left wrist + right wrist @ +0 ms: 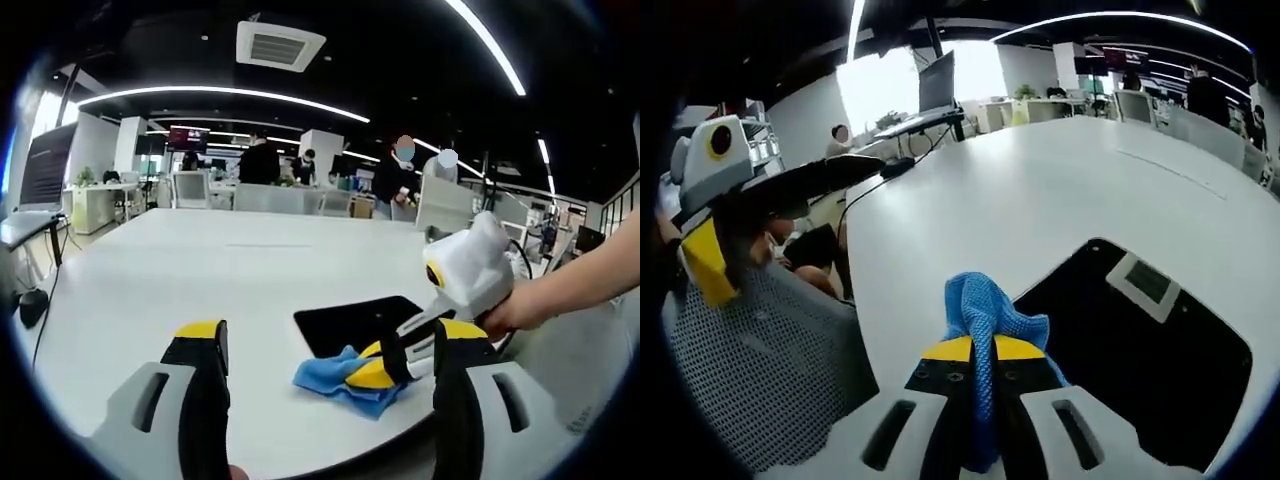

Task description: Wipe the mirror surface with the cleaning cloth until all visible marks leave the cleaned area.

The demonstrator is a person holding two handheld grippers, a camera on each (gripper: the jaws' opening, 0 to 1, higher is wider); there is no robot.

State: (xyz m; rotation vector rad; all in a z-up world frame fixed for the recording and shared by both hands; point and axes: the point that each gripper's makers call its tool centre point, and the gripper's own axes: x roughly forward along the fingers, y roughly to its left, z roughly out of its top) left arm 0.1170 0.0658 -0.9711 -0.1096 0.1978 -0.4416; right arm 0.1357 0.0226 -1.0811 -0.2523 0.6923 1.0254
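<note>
1. Mirror [1140, 360]: the dark flat panel on the white table [200, 280]. It lies near the table's near edge and reflects a ceiling fixture. You cannot make out any marks on it from here.
2. Cleaning cloth [985, 315]: blue and bunched, it sits at the mirror's near corner, partly off the glass.
3. Right gripper [980, 370]: your jaws are closed on the cloth, with its fold pinched between the yellow tips. In the left gripper view this gripper [385, 368] rests at the mirror's near edge, your hand [510, 315] behind it.
4. Left gripper [325, 345]: the jaws are spread wide and hold nothing. It sits back from the mirror on the near side.
5. Progress, as a judgement: the cloth is gripped and at the mirror's corner. Nearly all of the glass still lies ahead of it, so the wiping itself is mostly left.
6. Room: bare table stretches beyond the mirror and to its far side. The table edge runs close along the mirror's near side, with a mesh chair [770, 370] just past it. Keep your strokes directed inward.
</note>
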